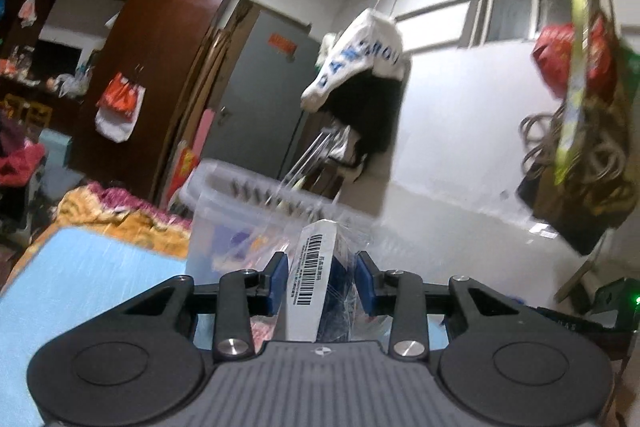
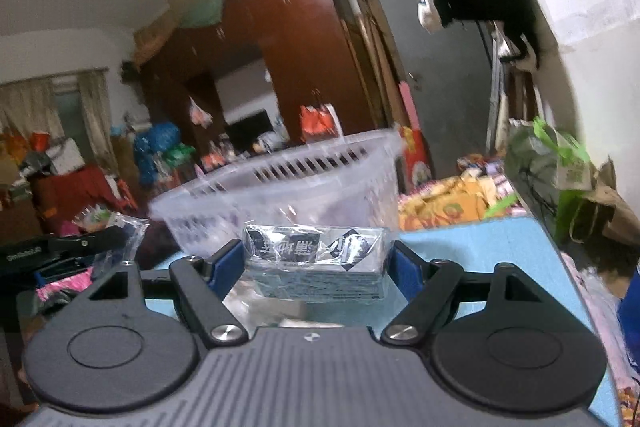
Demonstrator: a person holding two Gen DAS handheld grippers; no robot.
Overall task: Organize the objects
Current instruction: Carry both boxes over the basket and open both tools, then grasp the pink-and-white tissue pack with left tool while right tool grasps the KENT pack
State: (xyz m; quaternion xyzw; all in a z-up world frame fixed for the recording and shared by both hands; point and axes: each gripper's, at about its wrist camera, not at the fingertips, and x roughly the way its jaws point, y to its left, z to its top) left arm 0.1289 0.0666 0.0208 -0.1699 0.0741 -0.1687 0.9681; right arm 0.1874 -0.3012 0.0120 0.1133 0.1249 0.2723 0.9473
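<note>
My left gripper is shut on a clear plastic packet with a white barcode label, held upright just in front of a clear slotted plastic basket. My right gripper is shut on a cellophane-wrapped dark box with black-and-white print, held level in front of the same basket. The left gripper, with its packet, shows at the left edge of the right wrist view. Both packets are above a light blue table top.
A patterned orange bedspread lies beyond the table. Dark wood wardrobes and a grey door stand behind. Clothes hang from a rail on the white wall. Bags sit right of the table.
</note>
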